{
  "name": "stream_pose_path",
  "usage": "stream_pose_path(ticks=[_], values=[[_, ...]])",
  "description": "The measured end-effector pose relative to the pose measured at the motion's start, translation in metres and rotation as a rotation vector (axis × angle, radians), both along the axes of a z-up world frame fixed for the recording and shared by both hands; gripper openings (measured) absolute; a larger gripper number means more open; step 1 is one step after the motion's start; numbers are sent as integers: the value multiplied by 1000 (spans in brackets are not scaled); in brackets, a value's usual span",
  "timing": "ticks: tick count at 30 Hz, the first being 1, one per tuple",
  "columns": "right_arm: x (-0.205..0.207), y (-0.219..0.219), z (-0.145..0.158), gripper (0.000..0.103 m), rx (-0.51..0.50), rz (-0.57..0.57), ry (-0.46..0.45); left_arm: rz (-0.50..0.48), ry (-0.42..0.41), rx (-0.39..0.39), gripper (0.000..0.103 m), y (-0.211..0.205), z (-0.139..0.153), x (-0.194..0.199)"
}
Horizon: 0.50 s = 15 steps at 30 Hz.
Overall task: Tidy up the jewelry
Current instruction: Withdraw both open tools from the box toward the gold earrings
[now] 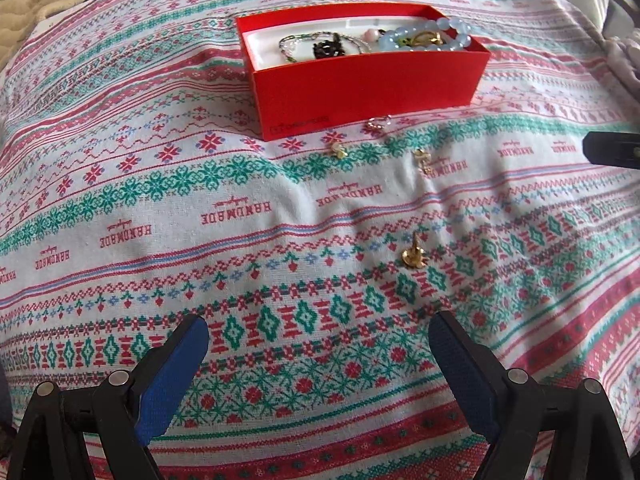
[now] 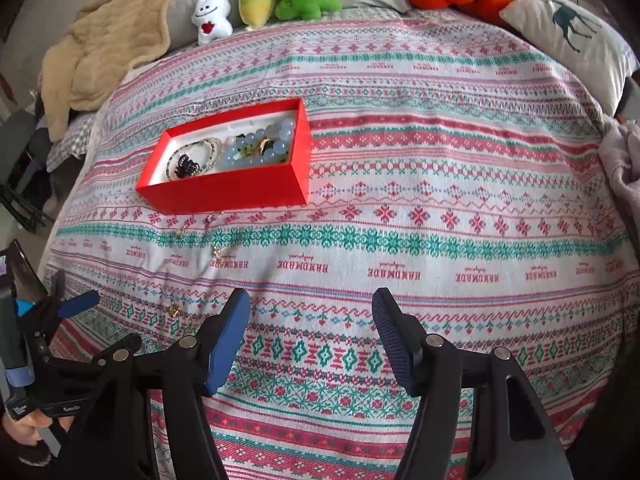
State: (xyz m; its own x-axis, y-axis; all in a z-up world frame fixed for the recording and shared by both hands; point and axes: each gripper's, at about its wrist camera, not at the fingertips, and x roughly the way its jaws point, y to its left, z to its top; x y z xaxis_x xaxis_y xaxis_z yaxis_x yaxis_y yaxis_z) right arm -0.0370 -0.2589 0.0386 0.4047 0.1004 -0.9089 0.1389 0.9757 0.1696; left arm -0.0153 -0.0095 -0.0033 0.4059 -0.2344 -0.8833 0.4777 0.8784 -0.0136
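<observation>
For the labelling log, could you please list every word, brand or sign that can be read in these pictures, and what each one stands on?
"HANDMADE": woven in red, repeated in rows and upside down to the cameras, on the patterned cloth.
Line of print low on the front wall of the red box: too faint to read.
"Gen...": white letters, cut off, on the handle of the left gripper in the right wrist view.
Small white label beside it: too small to read.

"HANDMADE" repeated on patterned cloth (image 1: 240, 184), faint logo on red box (image 1: 360, 80), perhaps unreadable
</observation>
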Motion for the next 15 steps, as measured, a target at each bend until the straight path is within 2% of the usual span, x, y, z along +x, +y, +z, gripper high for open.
stream_pose_path(ticks=[2,5,11,13,15], values=[[-2,-1,-8,66,17,-5,25,-26,-7,-5,92,-4,-1,-5],[-5,3,-17,66,-30,10,43,-63,-15,-16,91,-14,-5,-11],[-7,12,-26,66,-68,53,61,-117,-6,-45,71,-33,-12,-14],[-7,15,-25,66,-82,68,56,-124,0,-60,60,-38,-13,-12],[-6,18,-25,66,-97,80,53,-123,-3,-62,56,-43,-14,-10]])
